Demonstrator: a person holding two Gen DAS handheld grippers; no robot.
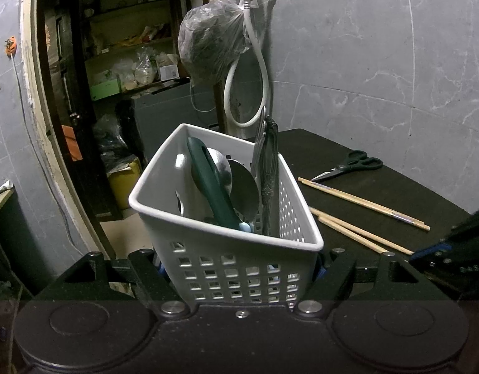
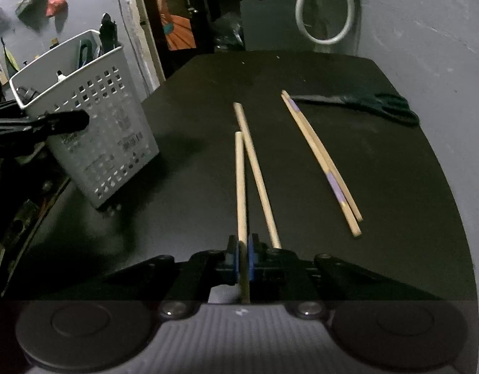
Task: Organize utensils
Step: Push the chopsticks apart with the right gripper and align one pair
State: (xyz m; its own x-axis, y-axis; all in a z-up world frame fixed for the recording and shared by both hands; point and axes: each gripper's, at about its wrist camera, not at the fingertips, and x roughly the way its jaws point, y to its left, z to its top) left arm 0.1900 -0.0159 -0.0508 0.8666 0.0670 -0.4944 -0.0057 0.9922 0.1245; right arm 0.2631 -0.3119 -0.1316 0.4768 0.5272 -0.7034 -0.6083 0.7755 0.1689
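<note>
Four wooden chopsticks are in view, one pair banded in purple, the other pair plain. There is one pair of black-handled scissors, one white perforated basket, one green-handled utensil and one patterned metal handle.

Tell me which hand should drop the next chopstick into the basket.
Right: the right gripper is shut on a plain chopstick, while the left gripper is clamped on the white basket, steadying it.
</note>
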